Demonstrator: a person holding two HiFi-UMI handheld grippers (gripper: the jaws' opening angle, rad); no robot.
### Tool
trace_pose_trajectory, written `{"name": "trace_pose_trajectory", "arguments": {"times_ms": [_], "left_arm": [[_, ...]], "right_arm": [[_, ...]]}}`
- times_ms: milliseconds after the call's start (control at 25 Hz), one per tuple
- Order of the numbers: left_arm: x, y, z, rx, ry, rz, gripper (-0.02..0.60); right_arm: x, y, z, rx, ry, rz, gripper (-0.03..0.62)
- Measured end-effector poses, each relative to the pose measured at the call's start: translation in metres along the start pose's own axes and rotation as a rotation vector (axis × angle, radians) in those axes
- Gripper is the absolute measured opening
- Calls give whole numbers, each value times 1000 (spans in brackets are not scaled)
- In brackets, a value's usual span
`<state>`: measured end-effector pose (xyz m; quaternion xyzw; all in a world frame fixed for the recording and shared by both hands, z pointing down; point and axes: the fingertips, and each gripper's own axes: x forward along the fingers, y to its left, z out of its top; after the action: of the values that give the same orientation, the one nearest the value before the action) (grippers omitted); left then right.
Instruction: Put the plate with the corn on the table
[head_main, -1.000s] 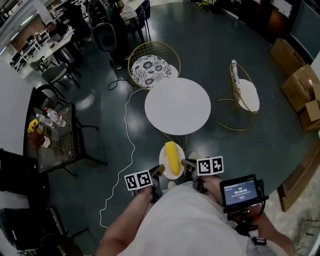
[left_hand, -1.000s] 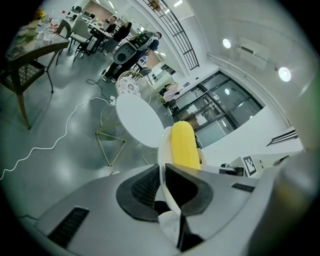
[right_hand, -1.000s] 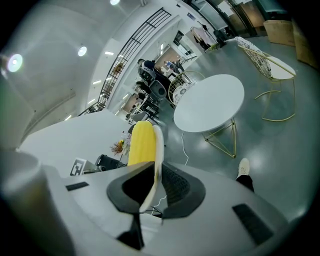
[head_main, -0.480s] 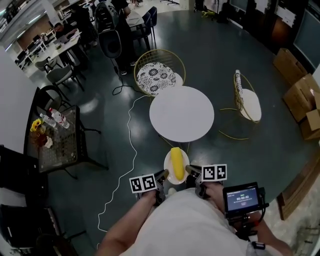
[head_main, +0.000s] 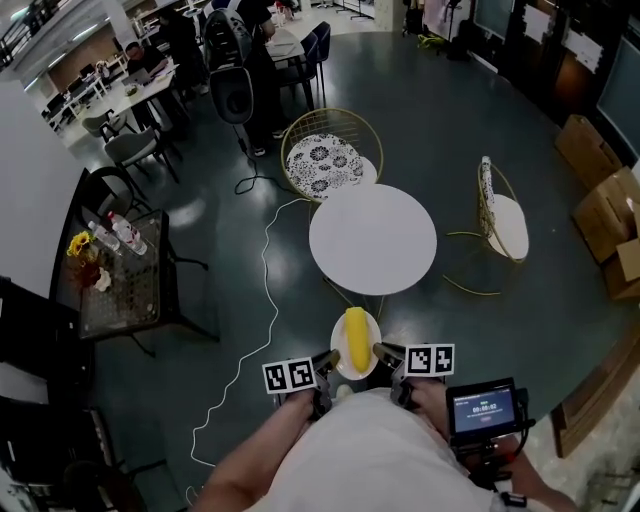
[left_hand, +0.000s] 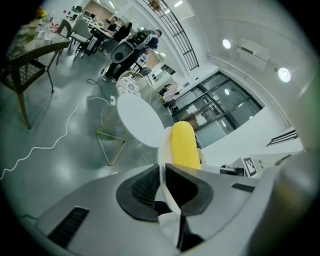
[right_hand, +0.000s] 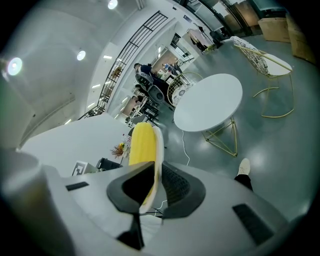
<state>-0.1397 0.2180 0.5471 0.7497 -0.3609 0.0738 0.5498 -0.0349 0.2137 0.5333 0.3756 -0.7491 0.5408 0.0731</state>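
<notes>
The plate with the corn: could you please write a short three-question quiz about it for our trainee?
1. True or false: the plate already rests on the round white table.
2. What lies on the plate? A) a corn cob B) a bottle C) a cup
3. Fill in: the left gripper and the right gripper each clamp the plate's ____.
Key: 1 false, it is held in the air short of the table; 2 A; 3 rim.
</notes>
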Motion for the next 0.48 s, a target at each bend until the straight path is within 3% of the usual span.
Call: {"name": "trace_pose_trajectory", "arguments": {"times_ms": [480], "left_arm": [[-9,10,7,11,-2,34,40]], "right_arm": [[15,4,-3,6,14,39,52]]}}
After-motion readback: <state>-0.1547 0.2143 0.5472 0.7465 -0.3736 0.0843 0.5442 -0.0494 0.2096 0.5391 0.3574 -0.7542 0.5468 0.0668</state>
